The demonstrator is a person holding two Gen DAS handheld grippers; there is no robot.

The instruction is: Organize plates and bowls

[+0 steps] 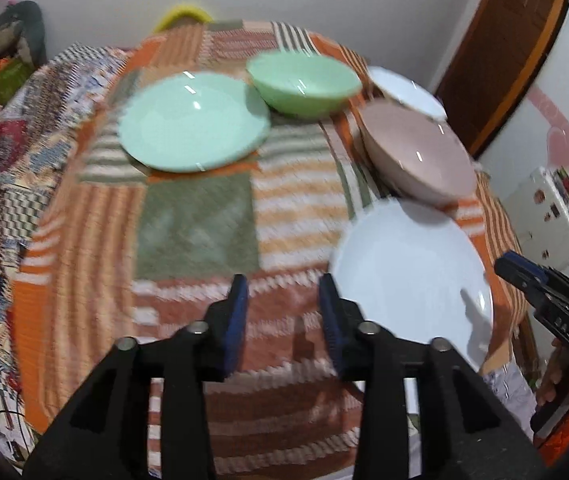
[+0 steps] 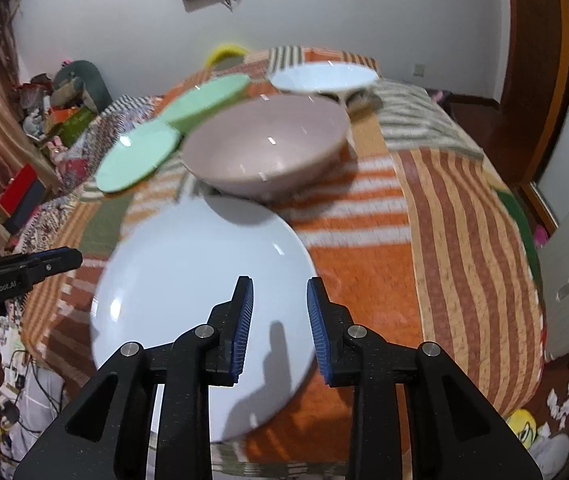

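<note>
Orange-and-brown patchwork cloth covers the tabletop (image 1: 196, 216) in the left wrist view, where the left tool (image 1: 283, 308) hangs above the near edge with its blue pads parted and nothing between them: released. Along the far edge sit a mint-green plate (image 1: 192, 124) and, touching its right rim, a green bowl (image 1: 304, 84). Toward the right edge a pink bowl (image 1: 420, 156) leans against a white bowl (image 1: 408, 88) behind it, and a white plate (image 1: 412, 280) lies at the near right corner, just beside the left tool's right finger. The right tool (image 1: 524, 276) enters at the frame's right edge, gripped by a hand (image 1: 560, 380).

From the right wrist view, the right tool (image 2: 279, 316) hovers over the white plate (image 2: 188, 272), pads slightly apart and clear of the rim, so it too holds nothing. The pink bowl (image 2: 264, 148) stands just behind the plate, the white bowl (image 2: 324, 76) farther back, the green pieces toward the far left corner.

Judging by the layout, sorting like with like comes next. A clean pickup of the white plate would mean sliding one pad under its overhanging near rim, clamping squarely, and lifting level, as glazed ware looks slippery and the soft cloth may let it tip.
</note>
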